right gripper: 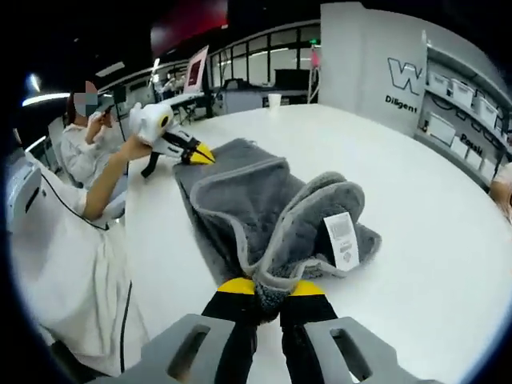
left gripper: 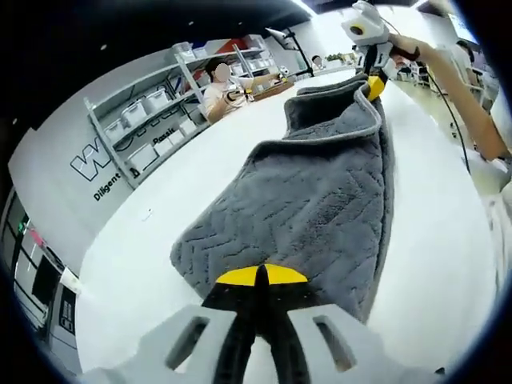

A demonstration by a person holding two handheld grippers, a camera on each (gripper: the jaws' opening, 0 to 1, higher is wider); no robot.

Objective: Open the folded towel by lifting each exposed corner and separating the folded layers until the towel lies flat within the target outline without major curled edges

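Observation:
A grey plush towel point(left gripper: 320, 192) with a pale hemmed edge stretches across the white table between both grippers. At the near end, my left gripper point(left gripper: 262, 276) is shut on the towel's edge. Its far end is pinched by the right gripper point(left gripper: 374, 86), which a hand holds. In the right gripper view the towel point(right gripper: 240, 184) lies in folded, bunched layers with a white label point(right gripper: 342, 240) showing. My right gripper point(right gripper: 268, 288) is shut on a thick corner of it. The left gripper point(right gripper: 200, 154) grips the opposite end.
The white table point(left gripper: 160, 240) spreads wide around the towel. Shelves with white bins point(left gripper: 148, 120) line the wall behind it. A person point(left gripper: 216, 84) sits at the far side. The operator's sleeve and body point(right gripper: 72, 240) are close on the left. A cup point(right gripper: 274, 99) stands far back.

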